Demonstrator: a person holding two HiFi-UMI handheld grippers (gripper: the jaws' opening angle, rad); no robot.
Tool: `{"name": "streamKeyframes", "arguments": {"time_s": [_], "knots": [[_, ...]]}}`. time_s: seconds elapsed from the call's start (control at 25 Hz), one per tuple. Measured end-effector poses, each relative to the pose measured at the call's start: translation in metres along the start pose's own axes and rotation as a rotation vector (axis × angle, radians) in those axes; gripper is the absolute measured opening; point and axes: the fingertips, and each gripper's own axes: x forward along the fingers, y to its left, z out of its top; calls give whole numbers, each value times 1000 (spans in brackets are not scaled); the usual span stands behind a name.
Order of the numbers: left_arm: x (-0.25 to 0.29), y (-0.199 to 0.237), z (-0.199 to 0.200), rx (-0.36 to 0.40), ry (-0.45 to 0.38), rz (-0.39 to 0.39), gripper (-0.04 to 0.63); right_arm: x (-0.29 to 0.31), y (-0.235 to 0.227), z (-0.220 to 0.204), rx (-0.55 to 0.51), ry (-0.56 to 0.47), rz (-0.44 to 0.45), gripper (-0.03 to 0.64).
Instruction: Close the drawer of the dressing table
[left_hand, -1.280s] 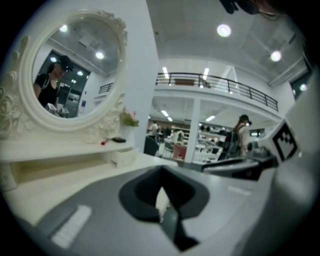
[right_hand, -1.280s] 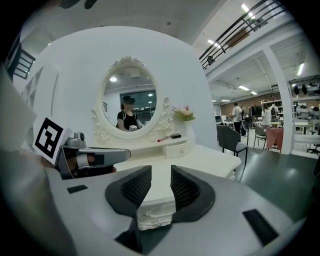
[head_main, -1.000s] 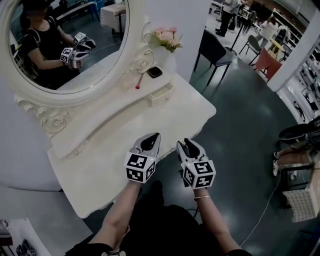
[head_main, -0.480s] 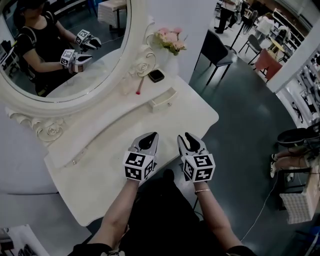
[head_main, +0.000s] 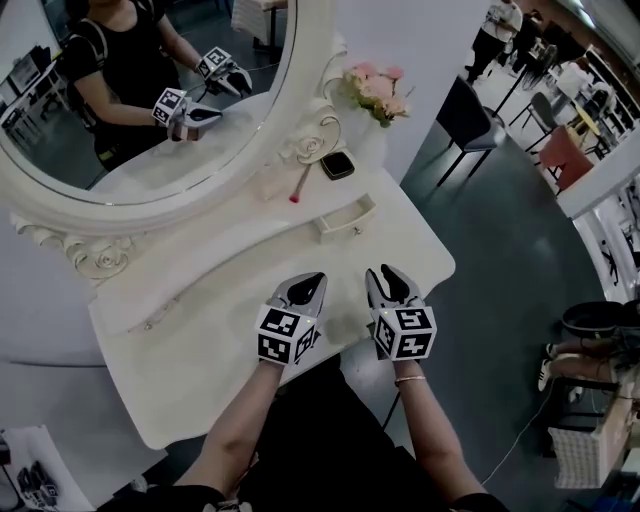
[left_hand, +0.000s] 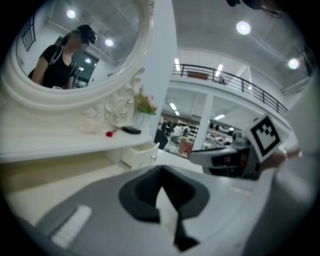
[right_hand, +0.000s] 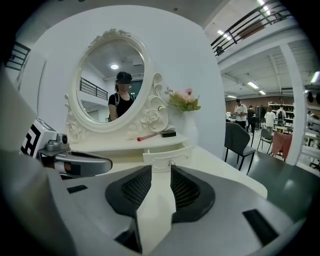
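Observation:
The white dressing table carries a small drawer under its raised shelf, pulled out a little with two small knobs on its front. That drawer also shows in the left gripper view and straight ahead in the right gripper view. My left gripper hovers over the tabletop short of the drawer, its pads meeting at the tips. Beside it my right gripper points at the drawer, with a narrow gap between its pads and nothing in it. Neither touches the drawer.
An oval mirror in a carved frame stands behind the shelf. On the shelf lie a red-tipped stick and a black flat case, with pink flowers at the right end. A dark chair stands beyond the table.
The head view has swung, so the table and mirror sit further right in the picture. Both grippers stay side by side over the table front, slightly nearer the drawer.

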Motion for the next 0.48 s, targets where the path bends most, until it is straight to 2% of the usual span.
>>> {"name": "streamKeyframes", "arguments": {"time_s": [0.48], "knots": [[42, 22, -7, -43, 45, 65, 5, 72, -18, 0, -69, 81, 86, 101]]}}
